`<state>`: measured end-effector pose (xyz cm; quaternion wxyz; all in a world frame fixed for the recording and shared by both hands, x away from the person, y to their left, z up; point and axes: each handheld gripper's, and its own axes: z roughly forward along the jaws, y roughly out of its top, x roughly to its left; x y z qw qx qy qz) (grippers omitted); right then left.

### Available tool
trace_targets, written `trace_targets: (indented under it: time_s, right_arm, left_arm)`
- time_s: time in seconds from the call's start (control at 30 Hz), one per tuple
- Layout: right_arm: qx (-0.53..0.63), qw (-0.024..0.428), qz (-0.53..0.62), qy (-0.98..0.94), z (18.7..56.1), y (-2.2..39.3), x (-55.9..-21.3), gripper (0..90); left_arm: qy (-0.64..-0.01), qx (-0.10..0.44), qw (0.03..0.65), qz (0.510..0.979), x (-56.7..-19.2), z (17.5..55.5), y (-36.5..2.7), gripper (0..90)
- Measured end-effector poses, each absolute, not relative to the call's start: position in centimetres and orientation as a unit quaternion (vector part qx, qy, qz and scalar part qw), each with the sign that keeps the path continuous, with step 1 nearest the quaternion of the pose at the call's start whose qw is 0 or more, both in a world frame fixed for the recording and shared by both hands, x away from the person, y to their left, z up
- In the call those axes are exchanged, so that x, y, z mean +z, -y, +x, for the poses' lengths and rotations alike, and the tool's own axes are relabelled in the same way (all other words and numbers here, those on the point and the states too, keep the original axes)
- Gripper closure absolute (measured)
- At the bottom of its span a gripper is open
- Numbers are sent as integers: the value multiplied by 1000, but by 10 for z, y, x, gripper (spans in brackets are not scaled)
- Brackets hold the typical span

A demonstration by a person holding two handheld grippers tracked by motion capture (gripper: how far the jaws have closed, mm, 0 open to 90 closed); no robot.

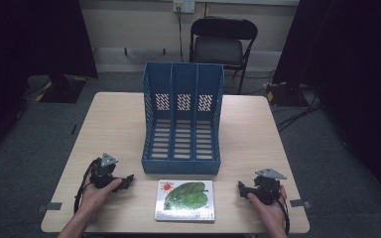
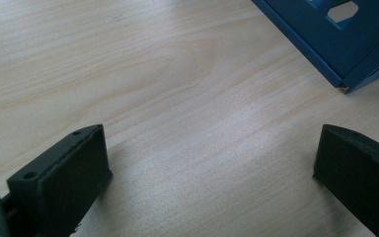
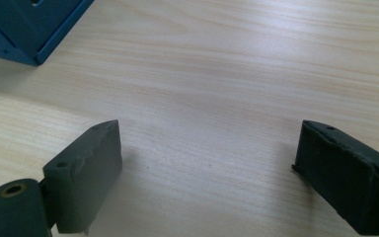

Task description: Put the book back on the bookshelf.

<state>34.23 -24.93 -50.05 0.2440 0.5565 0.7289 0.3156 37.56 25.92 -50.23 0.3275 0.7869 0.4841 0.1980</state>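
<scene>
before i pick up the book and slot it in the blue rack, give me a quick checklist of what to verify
1. Left tongs open, nothing between the jaws: ok.
2. Right tongs open, nothing held: ok.
3. Book lying flat, top unobstructed: ok.
4. Blue rack compartments free of contents: ok.
5. Book's near edge overhanging the table enough to grip: cannot tell.
</scene>
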Motion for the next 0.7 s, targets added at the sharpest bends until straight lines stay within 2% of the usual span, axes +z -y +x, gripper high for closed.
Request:
trace_targets:
  time_s: [0.2,0.3,0.4,0.7]
  right_arm:
    - [310,246,566,-723,341,249,-500,108]
    - [306,242,570,-723,340,248,-497,148]
    - [304,240,571,-724,339,247,-496,171]
    - [315,219,561,-734,336,241,-490,231]
  left_arm:
    - [-494,193,325,783,-500,374,-257,20]
    - [-491,194,323,785,-498,373,-258,72]
    - [-488,195,322,787,-496,371,-258,176]
    - [-481,180,326,793,-490,364,-254,191]
